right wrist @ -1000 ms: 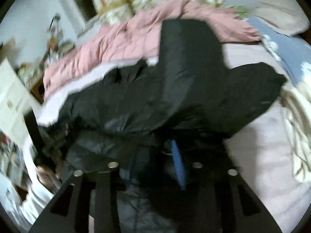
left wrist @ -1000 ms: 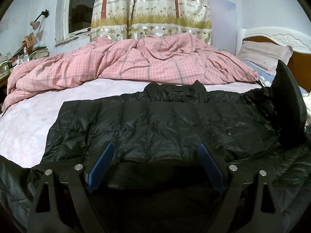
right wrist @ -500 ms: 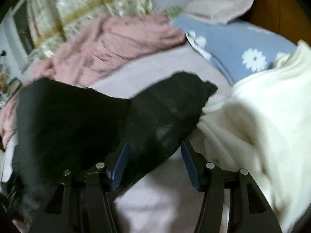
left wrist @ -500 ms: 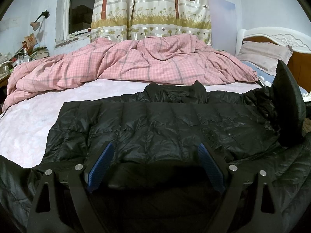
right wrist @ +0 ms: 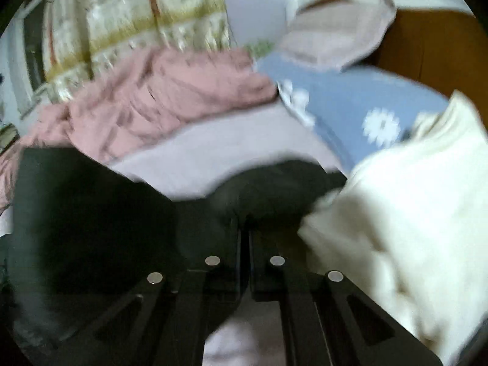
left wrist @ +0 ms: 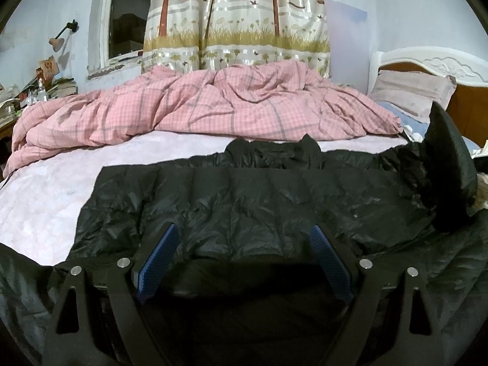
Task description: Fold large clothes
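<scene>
The left gripper (left wrist: 242,241) hovers wide open, holding nothing, over the near hem of the black puffer jacket (left wrist: 244,201) on the bed (left wrist: 39,201). The right gripper (right wrist: 244,228) is clamped on the jacket's sleeve cuff (right wrist: 274,189), beside a cream garment (right wrist: 402,228)

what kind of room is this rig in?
A lived-in home bedroom, most likely. A bed with a white carved headboard, a rumpled pink checked duvet and a pillow, a patterned curtain over the window. The black puffer jacket lies spread on the mattress.
</scene>
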`<state>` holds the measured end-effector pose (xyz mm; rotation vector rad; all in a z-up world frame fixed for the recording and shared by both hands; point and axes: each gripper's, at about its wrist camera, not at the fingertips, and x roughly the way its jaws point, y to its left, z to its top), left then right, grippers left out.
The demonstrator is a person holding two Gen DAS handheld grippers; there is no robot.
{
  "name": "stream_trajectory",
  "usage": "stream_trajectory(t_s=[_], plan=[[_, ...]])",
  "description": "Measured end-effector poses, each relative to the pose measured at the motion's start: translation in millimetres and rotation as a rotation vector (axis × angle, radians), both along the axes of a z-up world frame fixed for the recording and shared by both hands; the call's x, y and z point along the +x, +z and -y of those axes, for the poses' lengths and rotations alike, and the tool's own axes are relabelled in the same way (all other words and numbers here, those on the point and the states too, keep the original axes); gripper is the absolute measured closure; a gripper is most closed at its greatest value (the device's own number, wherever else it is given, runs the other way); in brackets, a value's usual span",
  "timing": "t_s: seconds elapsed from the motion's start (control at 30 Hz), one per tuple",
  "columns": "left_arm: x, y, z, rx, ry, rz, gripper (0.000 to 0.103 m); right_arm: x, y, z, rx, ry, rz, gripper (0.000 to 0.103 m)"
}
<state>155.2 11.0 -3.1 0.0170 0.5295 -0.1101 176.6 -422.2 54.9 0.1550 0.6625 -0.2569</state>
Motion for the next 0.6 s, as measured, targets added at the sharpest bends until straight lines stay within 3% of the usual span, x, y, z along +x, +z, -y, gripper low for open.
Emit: stream_trajectory(t_s=[0.2,0.33,0.47,0.6], plan=[[-32,25,3,0.010,-0.008,0.122,0.017,-50,79,-61,-0.120,0.147,0.148,0.098],[-61,46,11,-0.005,-0.056,0.179,0.017,-76,121,-119,-0.123,0.303,0.233,0.098],[-91,73,9,-0.016,-0.079,0.261,0.017,-91,134,-171,-0.123,0.421,0.266,0.098],[-110,93,-7,-0.076,-0.085,0.303,0.017,-85,121,-227,-0.103,0.532,0.237,0.098]])
